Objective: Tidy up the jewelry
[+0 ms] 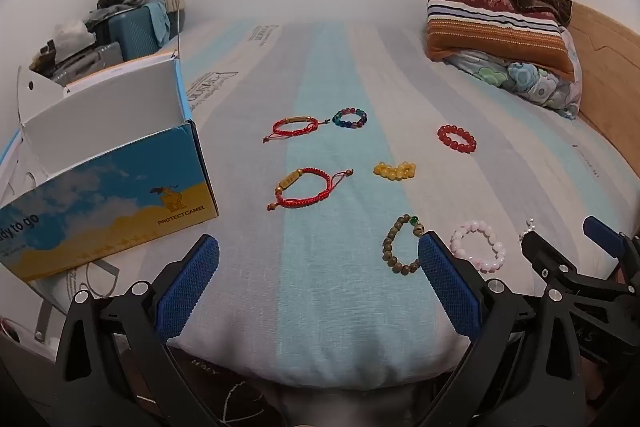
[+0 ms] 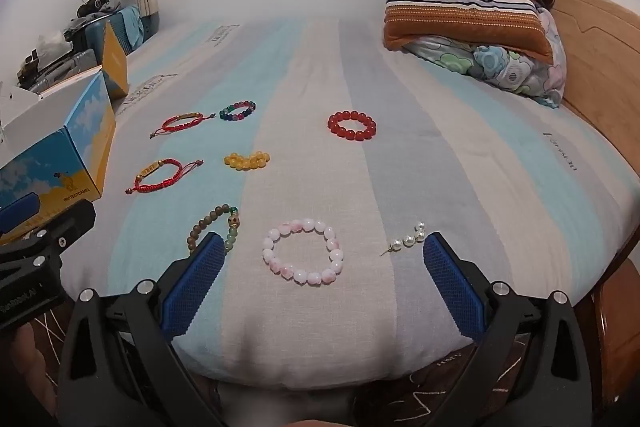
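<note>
Several bracelets lie on the striped bed: two red cord bracelets [image 1: 303, 187] [image 1: 296, 126], a multicoloured bead bracelet [image 1: 349, 118], a red bead bracelet [image 2: 351, 125], a yellow bead bracelet [image 2: 247, 160], a brown wooden bead bracelet [image 1: 398, 247], a pink bead bracelet [image 2: 303, 251] and a pearl earring [image 2: 408, 238]. An open blue-and-yellow box [image 1: 108, 183] stands at the left. My left gripper [image 1: 318, 259] is open and empty near the bed's front edge, by the brown bracelet. My right gripper [image 2: 324, 255] is open and empty, its fingers either side of the pink bracelet.
Stacked pillows and a folded blanket [image 2: 472, 15] lie at the bed's far right against a wooden headboard [image 2: 600, 39]. Suitcases and clutter [image 1: 120, 27] stand beyond the box at the left. The right gripper's body shows at the right of the left wrist view [image 1: 580, 267].
</note>
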Demonstrator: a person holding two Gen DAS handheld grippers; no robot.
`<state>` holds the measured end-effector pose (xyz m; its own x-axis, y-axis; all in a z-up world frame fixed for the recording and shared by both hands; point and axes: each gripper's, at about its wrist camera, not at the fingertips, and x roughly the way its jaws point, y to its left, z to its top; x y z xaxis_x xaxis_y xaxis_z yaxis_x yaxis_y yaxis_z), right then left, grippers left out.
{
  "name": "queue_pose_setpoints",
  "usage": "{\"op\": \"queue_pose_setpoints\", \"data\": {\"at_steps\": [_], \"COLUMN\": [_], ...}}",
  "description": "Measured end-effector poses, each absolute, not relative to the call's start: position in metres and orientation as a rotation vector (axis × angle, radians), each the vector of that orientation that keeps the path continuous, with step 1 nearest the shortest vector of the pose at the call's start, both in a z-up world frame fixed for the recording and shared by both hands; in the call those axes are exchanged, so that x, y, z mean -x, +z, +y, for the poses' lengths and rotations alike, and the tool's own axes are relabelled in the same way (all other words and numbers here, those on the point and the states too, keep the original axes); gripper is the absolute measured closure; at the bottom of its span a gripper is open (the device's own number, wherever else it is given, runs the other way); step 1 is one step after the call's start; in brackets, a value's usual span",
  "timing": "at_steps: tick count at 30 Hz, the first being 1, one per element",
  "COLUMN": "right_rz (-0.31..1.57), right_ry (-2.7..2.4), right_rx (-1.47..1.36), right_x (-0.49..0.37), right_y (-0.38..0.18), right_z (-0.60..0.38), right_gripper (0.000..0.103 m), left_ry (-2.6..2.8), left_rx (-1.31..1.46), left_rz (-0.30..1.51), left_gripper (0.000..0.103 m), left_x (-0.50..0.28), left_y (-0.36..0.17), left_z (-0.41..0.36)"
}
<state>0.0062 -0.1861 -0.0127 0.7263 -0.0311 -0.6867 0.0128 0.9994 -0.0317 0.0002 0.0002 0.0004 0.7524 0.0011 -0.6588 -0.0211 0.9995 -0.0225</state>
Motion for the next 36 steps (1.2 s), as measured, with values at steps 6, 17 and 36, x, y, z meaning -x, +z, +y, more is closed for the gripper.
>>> {"op": "queue_pose_setpoints", "data": {"at_steps": [6, 17, 36], "right_rz": [0.757, 0.752, 0.746], "right_ry": [-0.025, -0.035, -0.021], "right_rx": [0.029, 0.026, 0.034], "right_x": [-0.0067, -0.0060, -0.0045], "right_y": [-0.0129, -0.0139, -0.0115], "right_z": [-0.1858, -0.1864, -0.1874], "right_gripper": [0.007, 0.007, 0.007], "left_ry": [0.010, 0.010, 0.016], "left_rx": [0.031, 0.035, 0.036], "left_rz": [0.720, 0.716, 0.714], "left_gripper": [0.006, 0.006, 0.006], "left_x": [-0.0034, 0.0015, 0.0010], "left_y": [-0.0009, 0.0044, 0.0016], "left_z": [-0.0003, -0.0036, -0.0009]}}
